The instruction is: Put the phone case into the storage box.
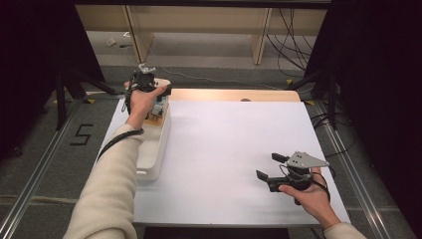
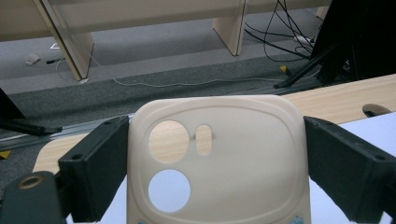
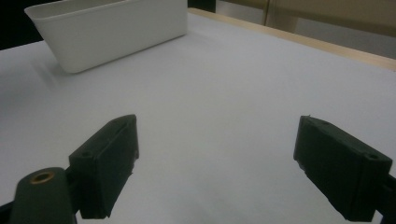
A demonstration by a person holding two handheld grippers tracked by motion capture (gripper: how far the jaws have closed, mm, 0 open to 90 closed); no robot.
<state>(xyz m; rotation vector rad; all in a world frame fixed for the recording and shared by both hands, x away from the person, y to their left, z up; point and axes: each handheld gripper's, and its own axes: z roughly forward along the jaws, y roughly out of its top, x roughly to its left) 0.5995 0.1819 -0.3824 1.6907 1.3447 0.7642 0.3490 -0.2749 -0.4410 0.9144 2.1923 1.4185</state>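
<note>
We see a white bench (image 1: 224, 159) with a strip of pale wood along its far edge; beyond it lie grey floor, wooden shelf legs and loose cables (image 1: 291, 35). A long white tray (image 1: 155, 149) sits along the bench's left edge, running away from us; something small lies at its far end, too indistinct to name.

Our left arm, in a cream sleeve (image 1: 112, 184), reaches forward over the tray; the left hand (image 1: 142, 102) holds the left tool (image 2: 215, 154) above the tray's far end. In the left gripper view its jaws press against both sides of a cream phone case (image 2: 219, 163) — rounded corners, two round openings and a smaller oval one, the wood and the white surface showing through them; the case stands upright between the jaws, raised off the bench.

The right hand (image 1: 308, 196) rests near the bench's near right corner, well apart from the tray; the right tool (image 1: 271, 167) points left across the surface, its jaws spread wide with nothing between them — bare white bench under them in the right gripper view, the tray farther off.
</note>
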